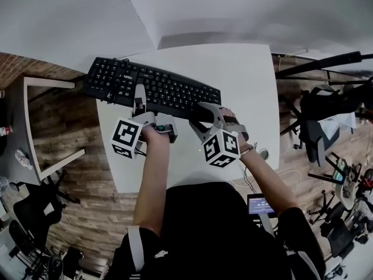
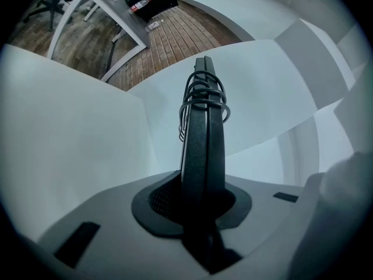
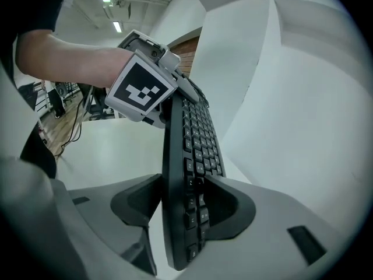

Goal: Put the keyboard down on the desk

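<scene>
Head view: black keyboard at the worktop's far left edge, apparently down or nearly. Left gripper view: left hand-held gripper pinches its edge. Right gripper view: right hand-held gripper spread around it; left release outstanding.

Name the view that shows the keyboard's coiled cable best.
Left gripper view: the cable loops around the keyboard, close and clear. Head view shows it small, over the keys. Right gripper view: can't make it out.

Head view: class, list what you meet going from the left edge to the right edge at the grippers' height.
White-framed table → left gripper → right gripper → black chair. Keyboard left out: it spans both grippers.
</scene>
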The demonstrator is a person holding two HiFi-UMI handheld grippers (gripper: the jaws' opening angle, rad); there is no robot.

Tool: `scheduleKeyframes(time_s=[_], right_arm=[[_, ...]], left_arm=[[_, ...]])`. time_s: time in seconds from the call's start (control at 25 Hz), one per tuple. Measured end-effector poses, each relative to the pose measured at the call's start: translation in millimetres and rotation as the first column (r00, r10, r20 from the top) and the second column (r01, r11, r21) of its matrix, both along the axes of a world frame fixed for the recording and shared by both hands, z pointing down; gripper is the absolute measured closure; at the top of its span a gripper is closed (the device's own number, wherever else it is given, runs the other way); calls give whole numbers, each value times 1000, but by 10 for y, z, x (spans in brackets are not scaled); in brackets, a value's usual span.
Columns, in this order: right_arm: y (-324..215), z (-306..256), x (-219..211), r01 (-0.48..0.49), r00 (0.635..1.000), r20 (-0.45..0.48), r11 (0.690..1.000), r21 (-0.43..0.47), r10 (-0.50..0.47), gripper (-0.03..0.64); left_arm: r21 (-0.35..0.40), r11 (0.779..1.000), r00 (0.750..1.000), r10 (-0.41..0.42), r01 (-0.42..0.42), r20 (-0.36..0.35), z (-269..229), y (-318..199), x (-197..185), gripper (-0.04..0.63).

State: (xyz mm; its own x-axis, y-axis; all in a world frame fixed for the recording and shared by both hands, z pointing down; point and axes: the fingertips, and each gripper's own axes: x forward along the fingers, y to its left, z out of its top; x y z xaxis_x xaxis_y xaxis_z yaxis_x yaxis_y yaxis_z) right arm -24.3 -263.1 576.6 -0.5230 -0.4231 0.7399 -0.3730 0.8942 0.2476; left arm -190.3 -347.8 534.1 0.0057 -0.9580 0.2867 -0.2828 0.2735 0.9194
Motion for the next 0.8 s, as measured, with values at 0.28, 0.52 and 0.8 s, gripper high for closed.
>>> scheduleKeyframes(time_s=[0.28,0.52,0.8], right_arm=[[-197,140,194,0,997,-76,999,35,3,390],[-418,208,417,-14,989,-147,996,83,26,407],[-652,284,670,-27,976,-212,993,111,50,410]], left_arm=[[-6,1000,998,27,-27,-49,175,-141,149,511],[-27,995,992,92,-95,-81,343,-219,280,512],[-38,982,972,176,-184,-155,571,-320,460,512]])
